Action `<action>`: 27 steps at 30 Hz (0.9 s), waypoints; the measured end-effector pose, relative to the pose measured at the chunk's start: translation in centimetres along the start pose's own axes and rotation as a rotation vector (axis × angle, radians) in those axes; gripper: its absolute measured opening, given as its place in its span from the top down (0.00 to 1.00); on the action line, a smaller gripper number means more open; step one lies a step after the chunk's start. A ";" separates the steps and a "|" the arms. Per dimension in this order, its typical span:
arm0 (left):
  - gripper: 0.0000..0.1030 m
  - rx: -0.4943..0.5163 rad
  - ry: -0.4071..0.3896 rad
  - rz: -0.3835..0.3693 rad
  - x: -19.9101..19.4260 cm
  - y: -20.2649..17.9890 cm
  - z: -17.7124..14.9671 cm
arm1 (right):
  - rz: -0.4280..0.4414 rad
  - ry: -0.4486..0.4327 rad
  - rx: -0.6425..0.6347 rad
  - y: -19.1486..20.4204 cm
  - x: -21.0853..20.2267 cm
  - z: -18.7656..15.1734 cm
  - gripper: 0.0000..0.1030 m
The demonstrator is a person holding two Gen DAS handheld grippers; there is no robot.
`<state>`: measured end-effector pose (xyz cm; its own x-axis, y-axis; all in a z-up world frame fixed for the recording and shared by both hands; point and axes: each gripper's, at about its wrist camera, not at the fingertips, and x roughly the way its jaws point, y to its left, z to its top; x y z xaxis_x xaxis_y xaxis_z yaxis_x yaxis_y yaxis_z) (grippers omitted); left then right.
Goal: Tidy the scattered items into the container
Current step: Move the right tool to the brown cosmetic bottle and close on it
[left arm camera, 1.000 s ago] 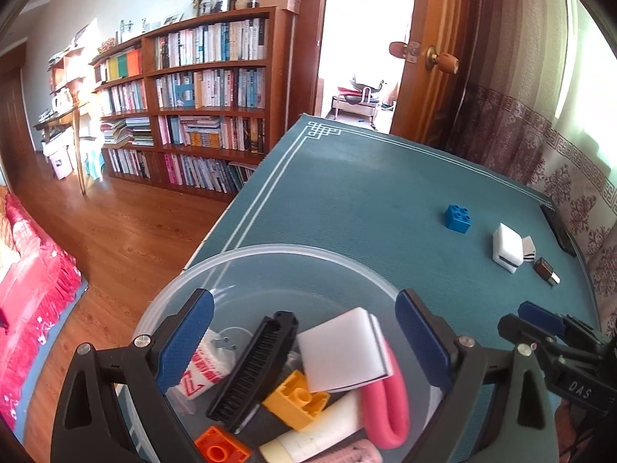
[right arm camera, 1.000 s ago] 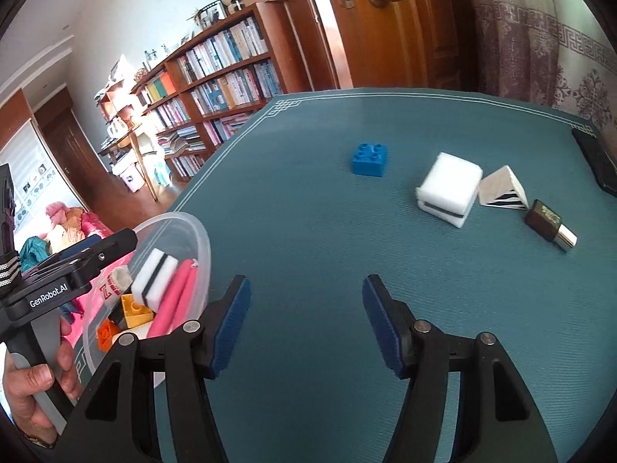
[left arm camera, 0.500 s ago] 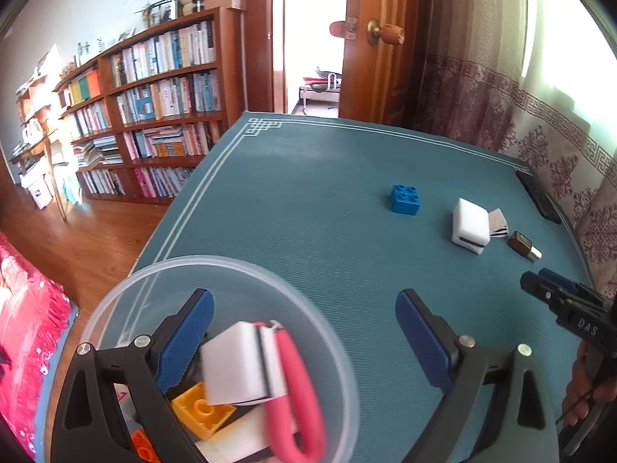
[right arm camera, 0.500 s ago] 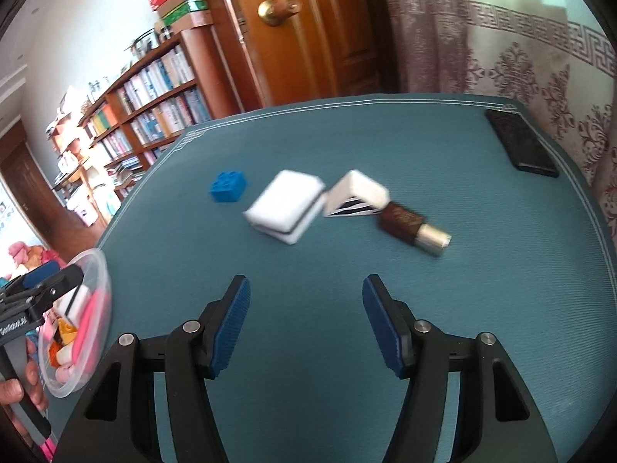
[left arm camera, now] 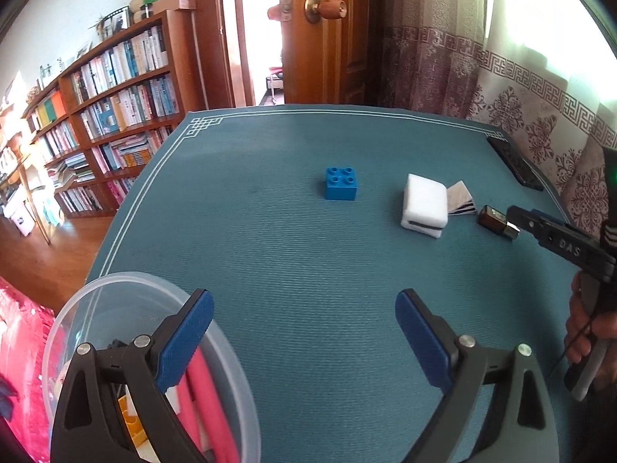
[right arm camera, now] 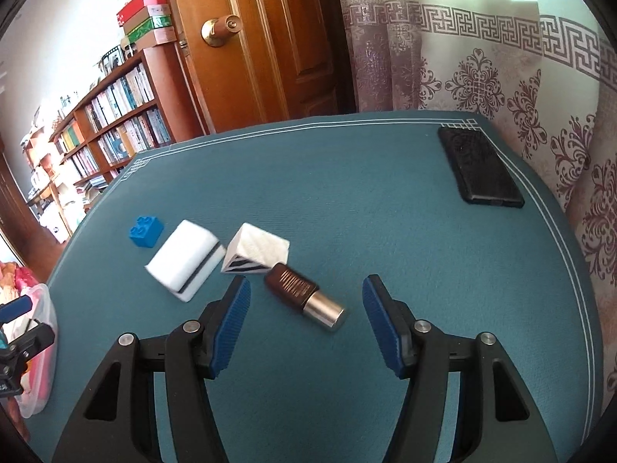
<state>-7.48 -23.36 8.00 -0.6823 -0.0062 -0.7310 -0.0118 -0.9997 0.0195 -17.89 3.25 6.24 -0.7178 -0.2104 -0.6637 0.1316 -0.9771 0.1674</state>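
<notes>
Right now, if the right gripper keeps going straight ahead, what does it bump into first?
Most likely the small brown bottle with a silver cap, lying on the teal table mat between the open blue pads of the right gripper. Depth is hard to judge, though.

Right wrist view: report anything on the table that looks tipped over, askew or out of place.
The brown bottle with the silver cap lies on its side between the open fingers of the right gripper. The white sponge and striped wedge sit skewed and touching beside it. The blue brick stands apart. Nothing looks spilled or damaged.
</notes>
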 end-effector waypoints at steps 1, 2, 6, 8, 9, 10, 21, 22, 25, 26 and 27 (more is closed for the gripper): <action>0.06 0.007 0.002 0.000 0.1 -0.3 0.1 | 0.001 0.004 -0.005 -0.2 0.4 0.1 0.38; 0.06 0.012 0.003 0.000 0.1 -0.6 0.0 | 0.000 0.013 -0.007 -0.4 0.9 0.3 0.38; 0.06 0.032 0.012 0.000 0.6 -1.4 0.1 | 0.055 0.059 0.029 -1.4 2.5 0.5 0.38; 0.06 0.039 0.019 0.001 0.9 -1.9 0.1 | 0.072 0.068 0.037 -1.6 2.8 0.4 0.38; 0.06 0.043 0.023 0.001 1.0 -2.1 0.1 | 0.075 0.069 0.030 -1.5 2.8 0.3 0.38; 0.06 0.046 0.027 0.001 1.2 -2.3 0.2 | 0.078 0.069 0.022 -1.3 2.8 0.2 0.38; 0.06 0.086 0.037 -0.009 3.1 -5.1 1.4 | 0.075 0.073 -0.024 -0.3 3.0 -0.6 0.62; 0.06 0.088 0.039 -0.017 3.4 -5.4 1.6 | 0.076 0.075 -0.022 -0.3 3.0 -0.7 0.65; 0.06 0.089 0.046 -0.037 4.3 -6.1 2.3 | 0.091 0.084 -0.019 -0.2 2.9 -0.8 0.71; 0.06 0.091 0.049 -0.045 4.6 -6.4 2.6 | 0.094 0.085 -0.020 -0.2 2.9 -0.9 0.71; 0.06 0.094 0.050 -0.054 5.0 -6.7 2.8 | 0.098 0.086 -0.022 -0.1 2.8 -1.0 0.71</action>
<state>-12.87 -16.66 6.19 -0.6417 0.0442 -0.7657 -0.1174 -0.9922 0.0411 -19.24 2.72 3.61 -0.6396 -0.3058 -0.7053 0.2134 -0.9521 0.2192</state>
